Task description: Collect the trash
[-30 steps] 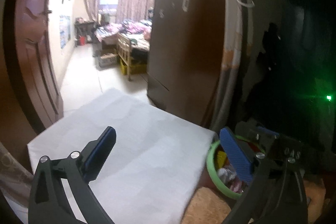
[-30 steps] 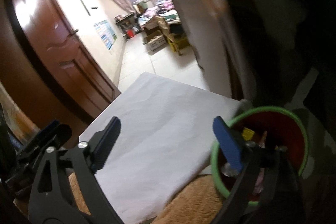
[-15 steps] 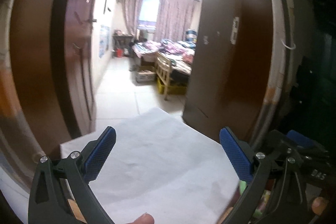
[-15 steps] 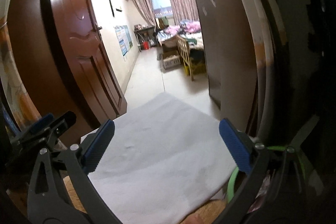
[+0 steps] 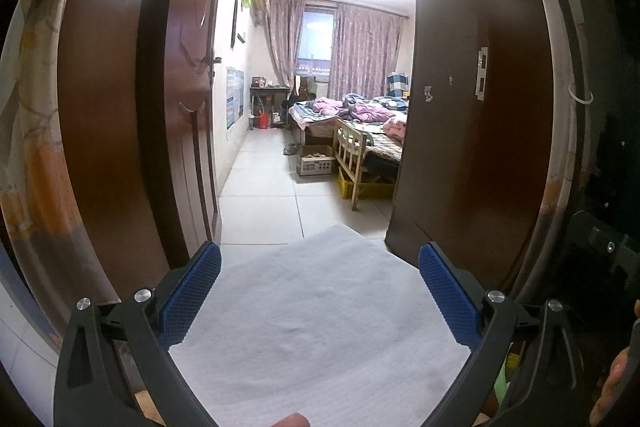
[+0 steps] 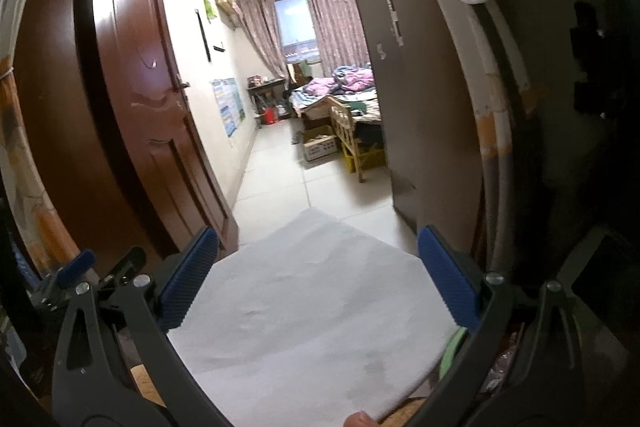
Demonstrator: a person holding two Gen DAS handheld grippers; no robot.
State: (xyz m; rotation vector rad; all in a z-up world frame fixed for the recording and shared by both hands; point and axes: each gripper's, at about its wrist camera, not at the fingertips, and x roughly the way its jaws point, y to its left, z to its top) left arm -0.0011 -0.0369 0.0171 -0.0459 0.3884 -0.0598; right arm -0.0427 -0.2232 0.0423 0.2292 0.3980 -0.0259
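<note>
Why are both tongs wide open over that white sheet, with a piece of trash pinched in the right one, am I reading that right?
Not quite: the right tongs hold nothing. In the right wrist view only the white sheet shows between its blue pads. The left tongs are also wide open.

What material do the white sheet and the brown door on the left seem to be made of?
The white sheet looks like thin foam or paper: matte, faintly dimpled, flat. The brown door looks like varnished wood or wood veneer: glossy, reflecting the lamp, with carved panels.

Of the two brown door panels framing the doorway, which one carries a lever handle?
The left door panel, swung open against the wall: a lever handle juts from its edge. The darker right panel shows only a pale lock plate.
</note>
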